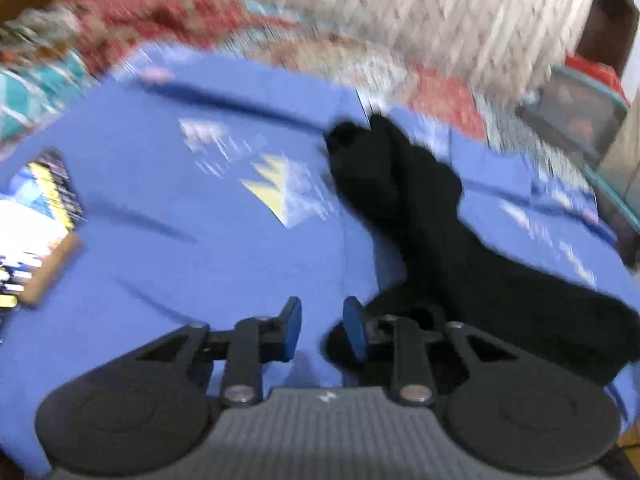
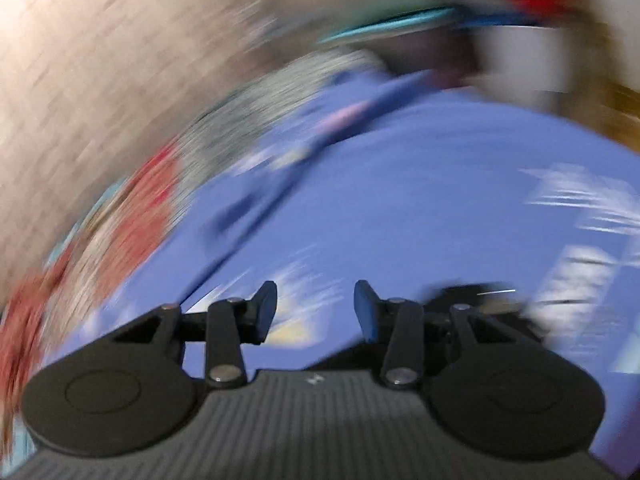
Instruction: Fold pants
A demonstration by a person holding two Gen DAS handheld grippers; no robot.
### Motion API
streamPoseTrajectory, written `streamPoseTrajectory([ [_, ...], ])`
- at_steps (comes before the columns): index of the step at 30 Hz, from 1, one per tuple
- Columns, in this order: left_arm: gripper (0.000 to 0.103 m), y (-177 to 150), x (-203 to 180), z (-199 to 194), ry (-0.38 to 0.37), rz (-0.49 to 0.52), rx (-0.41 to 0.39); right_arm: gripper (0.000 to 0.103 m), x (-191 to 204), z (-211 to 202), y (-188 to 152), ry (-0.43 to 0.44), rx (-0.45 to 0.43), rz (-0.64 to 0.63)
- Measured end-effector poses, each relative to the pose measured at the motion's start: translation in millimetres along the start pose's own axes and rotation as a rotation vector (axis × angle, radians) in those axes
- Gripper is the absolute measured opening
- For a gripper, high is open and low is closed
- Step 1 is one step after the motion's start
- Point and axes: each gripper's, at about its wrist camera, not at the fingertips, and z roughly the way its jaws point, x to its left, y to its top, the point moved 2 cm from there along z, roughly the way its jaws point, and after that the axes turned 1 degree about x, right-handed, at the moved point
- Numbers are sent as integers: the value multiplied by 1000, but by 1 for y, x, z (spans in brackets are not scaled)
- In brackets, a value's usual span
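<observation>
Nearest the left wrist camera, the left tool (image 1: 322, 330) hangs over the blue sheet (image 1: 200, 240) with its blue pads slightly spread and nothing between them; its right-hand finger (image 1: 356, 328) sits just at the near edge of the black pants (image 1: 432, 240), though blur makes it impossible to say whether it touches the cloth. In the right wrist view the right tool (image 2: 316, 308) stands spread wider, also empty, over the same sheet, and only a dark smear at its right side (image 2: 464, 296) may be part of the pants. The garment lies bunched on the sheet, right of centre in the left view. Its long axis runs on a diagonal from the broad mass near the tool's right side away to a narrower, lumpy end (image 1: 360, 136) pointing up and left toward the far edge of the sheet; which end is waist and which is hem cannot be told. Judging by this, the step in hand is reaching for a first hold, and it would go best if each tool took one corner of the near, wide end rather than a fistful of the middle, so the cloth can be drawn out flat along that diagonal before any fold. Beyond the sheet lie a red patterned cover (image 1: 132, 12) and a pale knitted cloth (image 1: 440, 8).
</observation>
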Motion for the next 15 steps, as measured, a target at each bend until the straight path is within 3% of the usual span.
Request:
streamPoseTrajectory([
  [3, 27, -10, -15, 33, -52, 27, 75, 50, 88, 40, -23, 131, 116, -214],
  [5, 32, -16, -24, 41, -60, 20, 70, 53, 133, 74, -42, 198, 177, -330],
  [8, 28, -23, -32, 38, -54, -3, 45, 58, 178, 154, -56, 246, 256, -425],
  [9, 10, -25, -29, 36, -66, -26, 40, 59, 180, 174, -64, 248, 286, -422],
  [10, 2, -27, -26, 34, -102, -70, 44, 59, 183, 193, -72, 244, 316, -397],
  [12, 2, -31, -29, 26, -85, -123, 16, 59, 191, 240, -81, 237, 375, -319],
  [15, 2, -29, -28, -1, 61, -81, -88, 59, 196, 287, -100, 221, 449, -196],
])
